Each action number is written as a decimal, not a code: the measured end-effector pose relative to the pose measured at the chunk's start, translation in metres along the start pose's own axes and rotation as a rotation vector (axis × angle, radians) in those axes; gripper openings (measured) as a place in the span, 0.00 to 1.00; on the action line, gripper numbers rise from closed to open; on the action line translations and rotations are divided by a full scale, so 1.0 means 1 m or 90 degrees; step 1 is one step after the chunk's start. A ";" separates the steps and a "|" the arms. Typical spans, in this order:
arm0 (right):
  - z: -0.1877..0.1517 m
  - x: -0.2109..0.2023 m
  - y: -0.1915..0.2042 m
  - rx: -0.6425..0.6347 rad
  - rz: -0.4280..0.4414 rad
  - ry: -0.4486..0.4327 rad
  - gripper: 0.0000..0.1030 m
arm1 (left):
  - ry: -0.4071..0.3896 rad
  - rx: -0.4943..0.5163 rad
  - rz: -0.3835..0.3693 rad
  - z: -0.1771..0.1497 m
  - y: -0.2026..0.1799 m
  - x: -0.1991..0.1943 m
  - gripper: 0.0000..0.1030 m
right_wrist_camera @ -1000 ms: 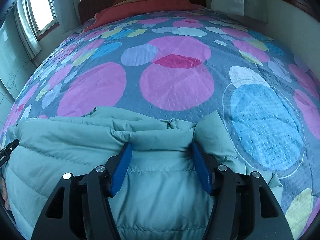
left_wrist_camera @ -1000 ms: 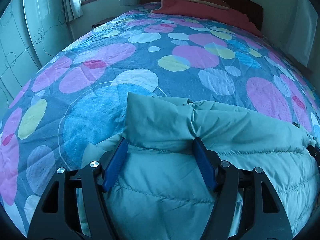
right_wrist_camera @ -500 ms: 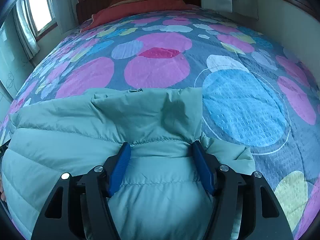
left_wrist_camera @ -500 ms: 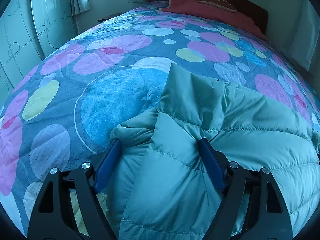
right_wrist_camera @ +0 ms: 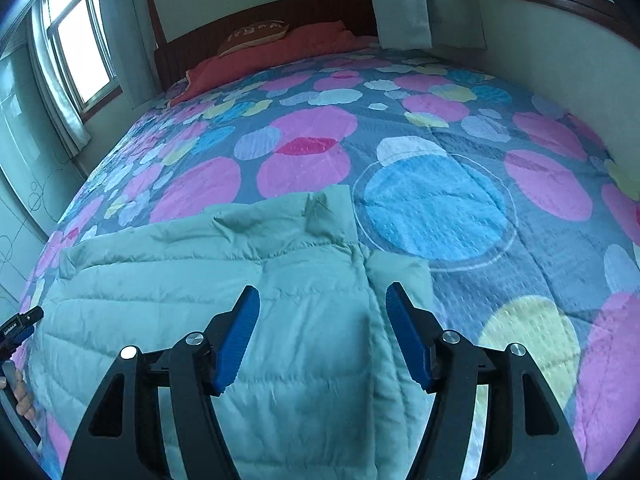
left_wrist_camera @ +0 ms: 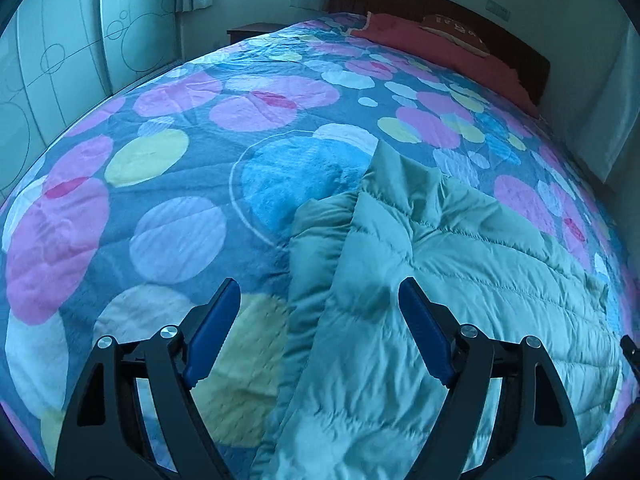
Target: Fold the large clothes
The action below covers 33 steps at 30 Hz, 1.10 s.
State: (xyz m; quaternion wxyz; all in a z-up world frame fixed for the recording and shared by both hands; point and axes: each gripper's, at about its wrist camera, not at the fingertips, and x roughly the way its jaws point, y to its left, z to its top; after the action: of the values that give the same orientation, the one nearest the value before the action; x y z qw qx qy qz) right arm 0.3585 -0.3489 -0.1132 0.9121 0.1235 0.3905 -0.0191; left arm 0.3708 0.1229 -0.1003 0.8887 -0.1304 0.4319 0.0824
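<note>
Jacket (left_wrist_camera: 460, 280), a pale green quilted one, lies spread on the bed (left_wrist_camera: 180, 200), folded over on itself, with a doubled edge running up between the jaws of our left gripper (left_wrist_camera: 320, 328) and its far hem ahead of both pairs of jaws. We judge a fold just laid and let go. Our left gripper hangs above the cloth with its jaws wide apart, gripping nothing. Our right gripper (right_wrist_camera: 322, 336) also stands open, its jaws clear of the jacket's side edge (right_wrist_camera: 372, 292) below them. Next we must pick new hold points, probably the near corners under the jaws, close on both layers together and carry them evenly so the padding does not slide.
</note>
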 end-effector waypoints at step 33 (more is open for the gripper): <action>-0.117 -0.027 -0.043 0.307 0.156 0.012 0.64 | 0.021 -0.236 -0.098 -0.101 0.047 -0.034 0.79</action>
State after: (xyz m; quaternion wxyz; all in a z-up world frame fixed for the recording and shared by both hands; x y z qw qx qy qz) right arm 0.2515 -0.3643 -0.1808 0.8482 0.3838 0.3651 0.0001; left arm 0.2624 0.1358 -0.1412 0.8458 -0.3260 0.4126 0.0899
